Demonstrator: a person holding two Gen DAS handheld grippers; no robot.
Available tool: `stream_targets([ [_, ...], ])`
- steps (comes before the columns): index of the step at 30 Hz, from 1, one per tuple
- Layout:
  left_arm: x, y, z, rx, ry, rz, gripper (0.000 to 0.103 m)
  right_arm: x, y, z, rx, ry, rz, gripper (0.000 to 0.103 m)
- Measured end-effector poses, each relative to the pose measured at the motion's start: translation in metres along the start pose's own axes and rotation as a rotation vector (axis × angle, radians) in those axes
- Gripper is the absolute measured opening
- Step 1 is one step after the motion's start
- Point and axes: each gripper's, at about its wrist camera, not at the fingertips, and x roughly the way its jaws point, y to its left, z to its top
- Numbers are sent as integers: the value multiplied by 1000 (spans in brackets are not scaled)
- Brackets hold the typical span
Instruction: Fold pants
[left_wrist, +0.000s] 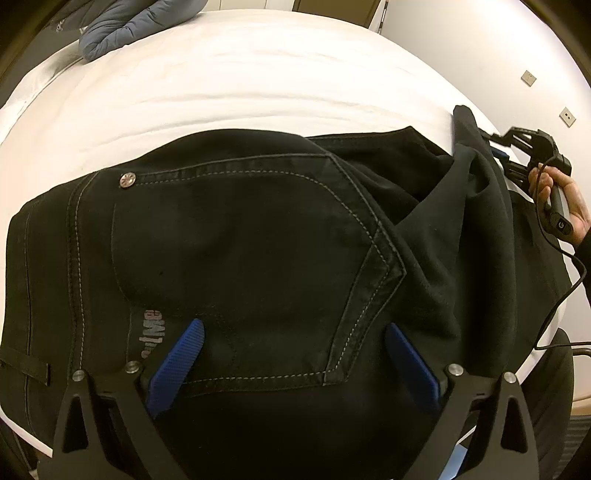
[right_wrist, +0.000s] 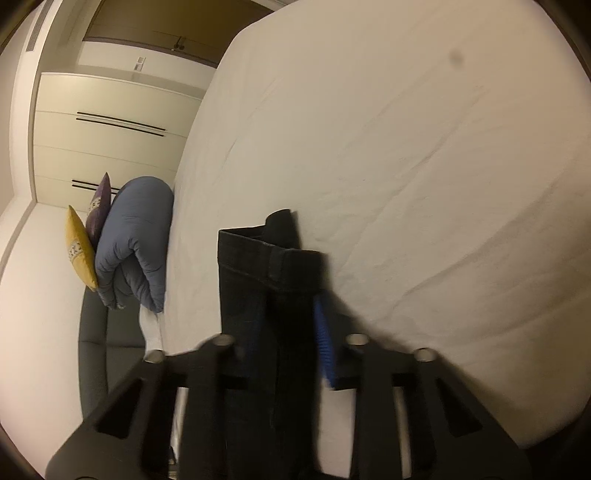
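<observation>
Black denim pants (left_wrist: 240, 229) lie across the white bed (left_wrist: 240, 85), back pocket up. My left gripper (left_wrist: 297, 341) hovers over that pocket, its blue pads (left_wrist: 181, 358) spread wide with nothing pinched between them. At the right, a hand holds my right gripper (left_wrist: 495, 142) against a raised fold of the pants. In the right wrist view a stitched edge of the pants (right_wrist: 258, 258) stands up between the blue pads (right_wrist: 325, 339), and my right gripper (right_wrist: 288, 325) is shut on it. The left pad there is mostly hidden by cloth.
A rolled blue-grey duvet (left_wrist: 129, 26) (right_wrist: 136, 240) lies at the bed's far end beside a yellow cushion (right_wrist: 79, 251) and a purple one (right_wrist: 99, 206). White sheet (right_wrist: 406, 166) stretches beyond the pants. A black cable (left_wrist: 565, 280) hangs from the right gripper near the bed's edge.
</observation>
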Motion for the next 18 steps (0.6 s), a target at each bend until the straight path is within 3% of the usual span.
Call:
stream_targets([
  [3,-1,1,0,-3,1,2,99,-18,3,-8,-33,-44,-40,4],
  [9,-2,3,0,-13,1,-3,99,-73,33,-8,-165,-171,-147,2],
  [14,-3,9,2,-32,1,-16,99,-155,53,-21,-182,-314,-87,2],
  [18,-4,14,4,-40,0,-22,100,-226,33,-56,-112,-425,-49,2],
])
